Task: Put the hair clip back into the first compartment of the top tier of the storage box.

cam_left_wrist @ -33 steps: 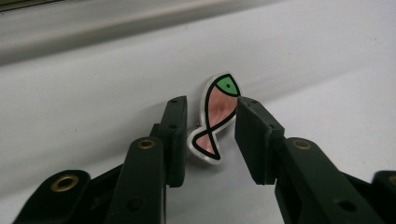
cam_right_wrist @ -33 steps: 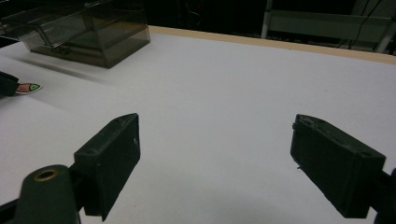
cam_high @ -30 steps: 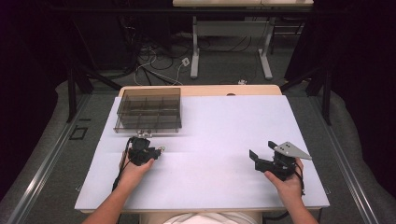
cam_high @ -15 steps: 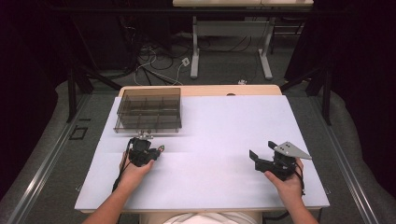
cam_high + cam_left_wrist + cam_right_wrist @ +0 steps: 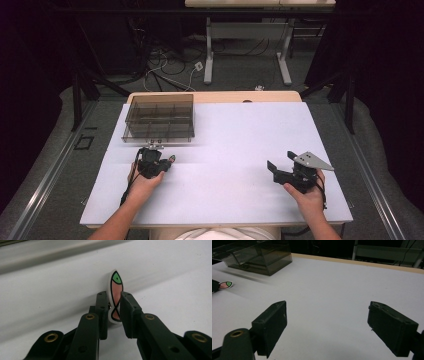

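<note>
Two jaws of the left gripper [image 5: 114, 312] are clamped on the fish tag [image 5: 115, 295], best kept squeezed evenly toward the compartment box [image 5: 159, 118] at the far left, while the right gripper [image 5: 327, 327] is held spread wide apart.

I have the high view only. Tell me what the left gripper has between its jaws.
Observer: The left gripper is shut on a small flat fish tag, held on edge between the jaws.
Operator: Describe its colours.
Observer: White rim, black outline, pink body, green head with a black dot for an eye.
Operator: Now report the right gripper's jaws.
Observer: The right gripper is wide open, with bare white table between the jaws.
Operator: Say what lies ahead of it.
Observer: Its own view shows the smoky clear compartment box at the far left, and the fish tag below it.
</note>
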Tool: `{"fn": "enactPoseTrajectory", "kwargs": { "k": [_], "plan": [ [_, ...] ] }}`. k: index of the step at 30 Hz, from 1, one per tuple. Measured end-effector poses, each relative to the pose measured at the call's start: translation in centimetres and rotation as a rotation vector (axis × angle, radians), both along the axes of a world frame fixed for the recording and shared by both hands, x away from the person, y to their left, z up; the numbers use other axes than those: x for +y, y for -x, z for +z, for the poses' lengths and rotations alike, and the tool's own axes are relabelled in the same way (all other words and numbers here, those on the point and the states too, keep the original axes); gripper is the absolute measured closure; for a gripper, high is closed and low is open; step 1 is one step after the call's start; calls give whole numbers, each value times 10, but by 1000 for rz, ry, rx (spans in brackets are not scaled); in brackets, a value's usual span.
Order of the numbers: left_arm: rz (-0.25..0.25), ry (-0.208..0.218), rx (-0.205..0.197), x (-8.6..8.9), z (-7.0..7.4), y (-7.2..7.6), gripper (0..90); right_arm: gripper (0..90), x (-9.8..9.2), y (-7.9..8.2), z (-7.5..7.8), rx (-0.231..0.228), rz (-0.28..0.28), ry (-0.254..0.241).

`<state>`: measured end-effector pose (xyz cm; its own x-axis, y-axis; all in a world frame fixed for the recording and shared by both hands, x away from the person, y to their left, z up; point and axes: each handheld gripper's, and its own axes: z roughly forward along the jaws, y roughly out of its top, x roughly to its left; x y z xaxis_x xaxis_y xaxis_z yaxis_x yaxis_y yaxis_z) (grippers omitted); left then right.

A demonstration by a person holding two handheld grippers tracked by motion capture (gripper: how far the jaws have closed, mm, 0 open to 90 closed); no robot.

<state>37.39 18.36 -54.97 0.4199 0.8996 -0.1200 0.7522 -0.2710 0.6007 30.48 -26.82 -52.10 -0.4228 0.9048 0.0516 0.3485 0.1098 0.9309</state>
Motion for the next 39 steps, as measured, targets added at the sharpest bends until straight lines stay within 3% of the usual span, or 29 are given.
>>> {"fn": "enactPoseTrajectory", "kwargs": {
  "k": [20,39],
  "plan": [
    [-8,31,-6,2,6,3,778,157,-1,0,0,7,-5,-4],
    [-7,47,-49,4,14,9,779,157,-1,-1,0,3,-5,-2]
  ]
}}
